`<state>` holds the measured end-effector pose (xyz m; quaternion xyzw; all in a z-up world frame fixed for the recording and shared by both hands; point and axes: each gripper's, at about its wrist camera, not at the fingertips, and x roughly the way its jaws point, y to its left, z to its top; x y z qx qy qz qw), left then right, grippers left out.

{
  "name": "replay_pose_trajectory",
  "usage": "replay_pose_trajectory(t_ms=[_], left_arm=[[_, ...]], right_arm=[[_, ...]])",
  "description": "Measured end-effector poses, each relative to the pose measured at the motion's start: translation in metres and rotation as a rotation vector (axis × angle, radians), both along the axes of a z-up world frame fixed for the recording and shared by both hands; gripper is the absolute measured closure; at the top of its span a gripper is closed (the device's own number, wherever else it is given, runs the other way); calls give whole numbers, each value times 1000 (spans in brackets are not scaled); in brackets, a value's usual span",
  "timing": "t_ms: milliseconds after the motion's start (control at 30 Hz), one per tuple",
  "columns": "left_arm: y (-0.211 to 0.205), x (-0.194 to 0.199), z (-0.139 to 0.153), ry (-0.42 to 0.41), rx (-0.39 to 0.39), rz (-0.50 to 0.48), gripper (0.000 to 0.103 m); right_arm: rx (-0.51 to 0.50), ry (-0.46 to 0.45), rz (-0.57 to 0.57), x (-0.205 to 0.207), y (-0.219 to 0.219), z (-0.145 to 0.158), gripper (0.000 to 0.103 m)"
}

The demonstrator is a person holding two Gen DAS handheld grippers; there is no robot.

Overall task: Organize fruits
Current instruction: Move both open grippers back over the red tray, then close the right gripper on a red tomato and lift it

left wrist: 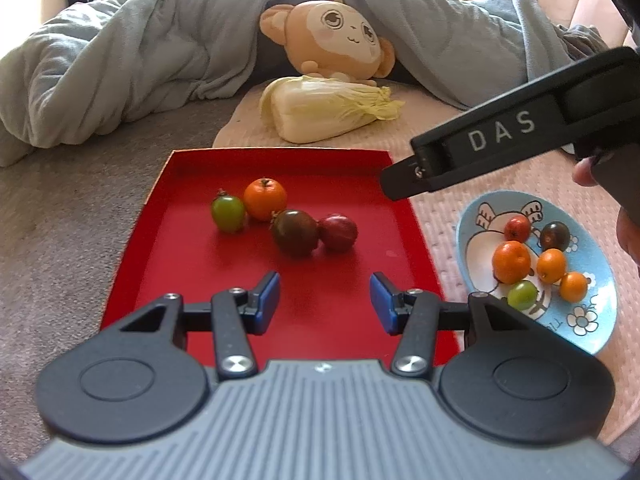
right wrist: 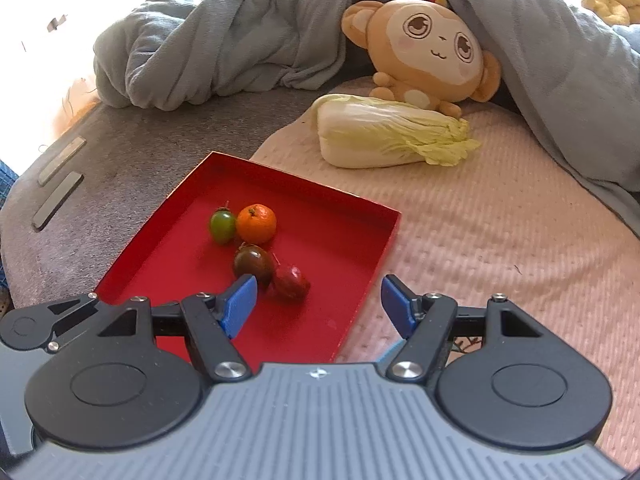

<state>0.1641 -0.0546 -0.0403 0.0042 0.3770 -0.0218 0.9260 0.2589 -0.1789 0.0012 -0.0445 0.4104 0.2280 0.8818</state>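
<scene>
Left gripper (left wrist: 325,300): wide open, blue pads (left wrist: 267,291) far apart, nothing between them, nothing touched. Hanging over the near end of the red tray (left wrist: 180,280), with bare red floor under the gap.

Right gripper (right wrist: 320,304): wide open too, blue pads (right wrist: 240,300) far apart, holding nothing. Sitting over the tray's near right edge, one pad above the red floor, the other pad above the pink mat (right wrist: 480,240). Left pad close to the dark tomato (right wrist: 254,262) and the red fruit (right wrist: 291,281) in that view, but whether touching, hard to tell. Seen from the left camera as a black arm marked "DAS", poking in from the right above the tray's far right corner.

Four fruits in the red tray, near the middle: a green tomato (left wrist: 228,213) touching an orange one (left wrist: 265,199), then the dark tomato (left wrist: 295,233) pressed against the red fruit (left wrist: 338,232).

Six more fruits on the blue cartoon plate (left wrist: 592,320), just right of the tray on the pink mat: red, dark, three orange, one green (left wrist: 522,295).

Behind the tray: a pale cabbage (left wrist: 324,110) on the mat, a monkey plush toy (left wrist: 340,38) right behind it, and a big grey-blue blanket (left wrist: 120,60) draped over the plush.
</scene>
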Motion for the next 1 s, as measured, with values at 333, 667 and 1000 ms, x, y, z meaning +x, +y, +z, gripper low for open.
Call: replay_pose_trajectory(t_ms=[333, 667, 1000], left_arm=[[18, 5, -4, 9, -3, 35, 50], [38, 10, -13, 21, -18, 72, 50], [53, 9, -22, 37, -19, 94, 51]], right_arm=[[-4, 5, 23, 8, 9, -7, 29], [-49, -15, 47, 14, 14, -17, 30], [-114, -4, 143, 19, 48, -34, 35]])
